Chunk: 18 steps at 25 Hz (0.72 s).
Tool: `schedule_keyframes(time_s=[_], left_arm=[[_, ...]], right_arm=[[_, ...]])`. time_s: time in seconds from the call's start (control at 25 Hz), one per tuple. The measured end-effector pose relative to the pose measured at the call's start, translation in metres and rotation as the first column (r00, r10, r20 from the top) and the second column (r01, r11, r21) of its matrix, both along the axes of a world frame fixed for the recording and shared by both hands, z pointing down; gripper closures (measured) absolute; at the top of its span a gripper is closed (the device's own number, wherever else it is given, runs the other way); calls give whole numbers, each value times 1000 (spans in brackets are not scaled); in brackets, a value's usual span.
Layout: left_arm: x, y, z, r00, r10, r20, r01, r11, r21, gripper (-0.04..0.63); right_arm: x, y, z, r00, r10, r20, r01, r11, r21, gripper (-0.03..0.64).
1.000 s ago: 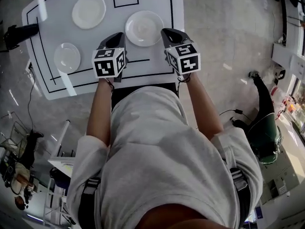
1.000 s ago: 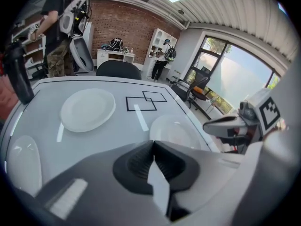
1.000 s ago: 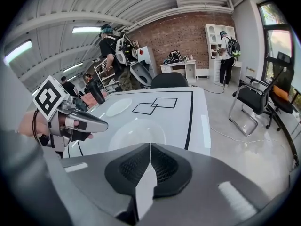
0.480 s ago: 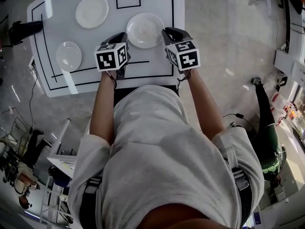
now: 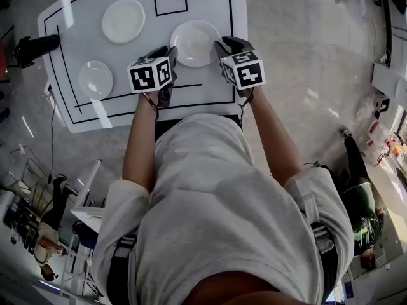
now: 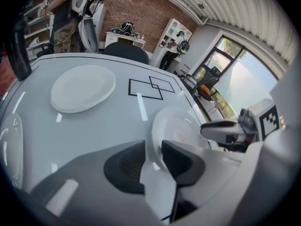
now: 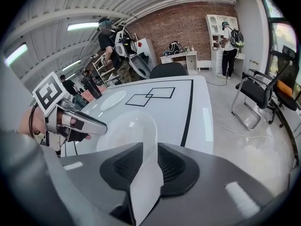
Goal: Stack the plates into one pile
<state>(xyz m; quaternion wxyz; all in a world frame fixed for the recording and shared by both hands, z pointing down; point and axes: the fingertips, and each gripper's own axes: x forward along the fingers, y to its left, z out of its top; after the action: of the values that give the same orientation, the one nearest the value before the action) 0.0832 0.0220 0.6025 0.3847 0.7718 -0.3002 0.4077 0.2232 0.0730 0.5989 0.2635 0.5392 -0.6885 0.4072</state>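
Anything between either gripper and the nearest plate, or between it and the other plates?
Nothing visible. Left gripper and right gripper, jaws just opened, flank the nearest plate, rim at each gap; only tabletop toward the other plates.

Person wearing light grey short-sleeved T-shirt (image 5: 216,196), loose sleeves ending above elbows. Dark straps (image 5: 119,259) with buckles showing at both sides of torso. Dark cord (image 5: 149,107) circling each wrist. Left hand-held gripper (image 5: 164,53) and right hand-held gripper (image 5: 227,43) showing dark grey shells, black ribbed pads (image 6: 123,166), white cubes (image 5: 151,75) carrying black square markers; jaws just opening.
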Motion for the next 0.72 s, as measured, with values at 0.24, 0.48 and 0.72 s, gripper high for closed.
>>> schedule_keyframes(time_s=[0.24, 0.48, 0.72], left_arm=[[3, -2, 1, 1000, -4, -20, 3, 1000, -13, 487], [8, -2, 1, 999, -11, -49, 9, 999, -41, 486], [9, 1, 0, 998, -28, -60, 25, 998, -59, 485]], right_arm=[[-1, -1, 5, 1000, 18, 10, -18, 1000, -12, 511], [-6, -3, 5, 999, 19, 32, -19, 1000, -9, 523], [-6, -3, 4, 998, 35, 43, -35, 999, -7, 523]])
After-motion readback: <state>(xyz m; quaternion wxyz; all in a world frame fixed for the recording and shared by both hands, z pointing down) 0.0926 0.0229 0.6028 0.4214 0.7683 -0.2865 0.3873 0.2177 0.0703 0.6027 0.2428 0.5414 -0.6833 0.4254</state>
